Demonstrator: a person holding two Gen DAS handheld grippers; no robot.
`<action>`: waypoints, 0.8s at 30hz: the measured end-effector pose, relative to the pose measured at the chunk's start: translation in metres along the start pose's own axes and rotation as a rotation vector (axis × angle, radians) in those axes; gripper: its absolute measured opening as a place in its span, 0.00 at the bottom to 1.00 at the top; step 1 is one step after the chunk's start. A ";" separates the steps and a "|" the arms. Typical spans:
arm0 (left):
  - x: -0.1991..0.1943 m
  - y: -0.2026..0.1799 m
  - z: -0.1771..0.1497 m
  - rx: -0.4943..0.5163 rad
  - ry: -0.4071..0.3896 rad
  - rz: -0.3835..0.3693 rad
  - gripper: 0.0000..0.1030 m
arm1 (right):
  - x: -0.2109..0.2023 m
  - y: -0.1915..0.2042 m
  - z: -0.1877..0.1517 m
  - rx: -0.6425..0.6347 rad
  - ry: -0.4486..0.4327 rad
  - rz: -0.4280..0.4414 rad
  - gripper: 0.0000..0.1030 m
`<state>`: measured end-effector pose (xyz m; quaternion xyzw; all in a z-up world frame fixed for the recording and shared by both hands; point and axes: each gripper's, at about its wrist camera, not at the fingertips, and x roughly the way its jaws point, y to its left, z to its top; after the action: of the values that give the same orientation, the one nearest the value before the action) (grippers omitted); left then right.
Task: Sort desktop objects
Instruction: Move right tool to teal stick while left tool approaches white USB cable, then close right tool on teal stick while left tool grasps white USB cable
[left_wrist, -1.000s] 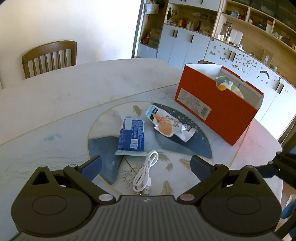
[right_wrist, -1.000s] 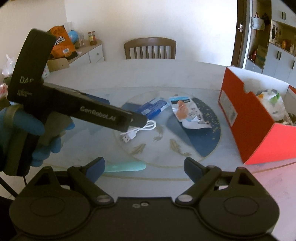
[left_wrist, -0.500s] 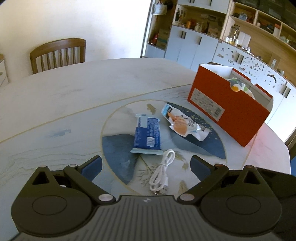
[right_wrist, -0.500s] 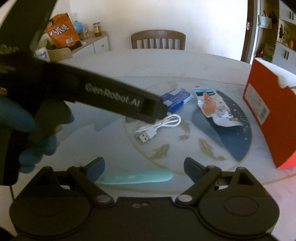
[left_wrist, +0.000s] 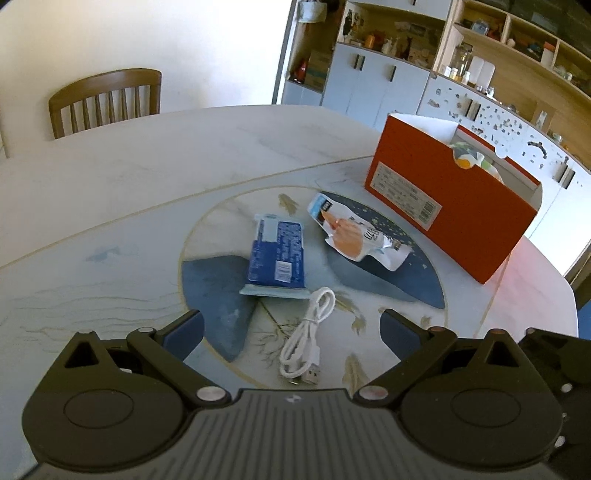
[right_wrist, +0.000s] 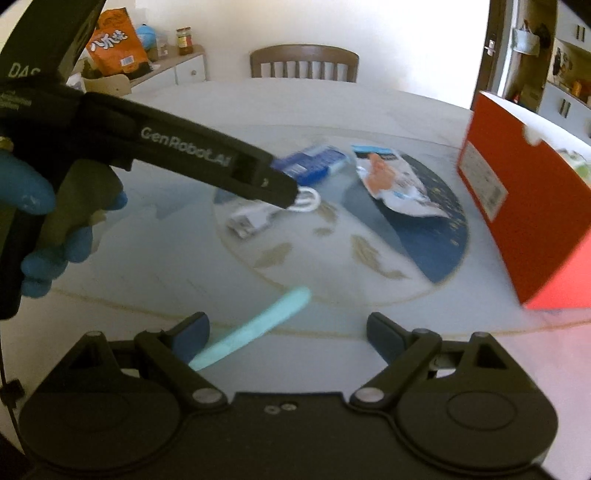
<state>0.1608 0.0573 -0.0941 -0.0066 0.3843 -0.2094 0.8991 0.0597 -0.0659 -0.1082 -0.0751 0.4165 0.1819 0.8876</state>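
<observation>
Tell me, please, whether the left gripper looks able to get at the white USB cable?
Probably yes: the left gripper is open, and the white USB cable lies uncovered on the table between its jaws, nothing blocking.

Each gripper, left gripper (left_wrist: 291, 325) and right gripper (right_wrist: 288, 332), is a matte black body with blue finger pads (right_wrist: 190, 334), round silver pivot screws and ribbed casing, white "GenRobot.AI" lettering along the side, gripped by a blue-gloved hand (right_wrist: 40, 221).
</observation>
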 end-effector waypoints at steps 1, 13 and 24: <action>0.001 -0.001 0.000 0.000 0.002 -0.004 0.99 | -0.002 -0.002 -0.002 -0.001 0.003 -0.008 0.88; 0.016 -0.013 -0.006 0.027 0.039 -0.017 0.79 | -0.014 -0.019 -0.006 0.035 -0.007 -0.040 0.41; 0.020 -0.029 -0.007 0.117 0.049 0.056 0.37 | -0.009 -0.012 0.000 0.025 -0.024 -0.083 0.10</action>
<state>0.1574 0.0244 -0.1074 0.0620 0.3932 -0.2064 0.8938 0.0592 -0.0787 -0.1018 -0.0791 0.4045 0.1406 0.9002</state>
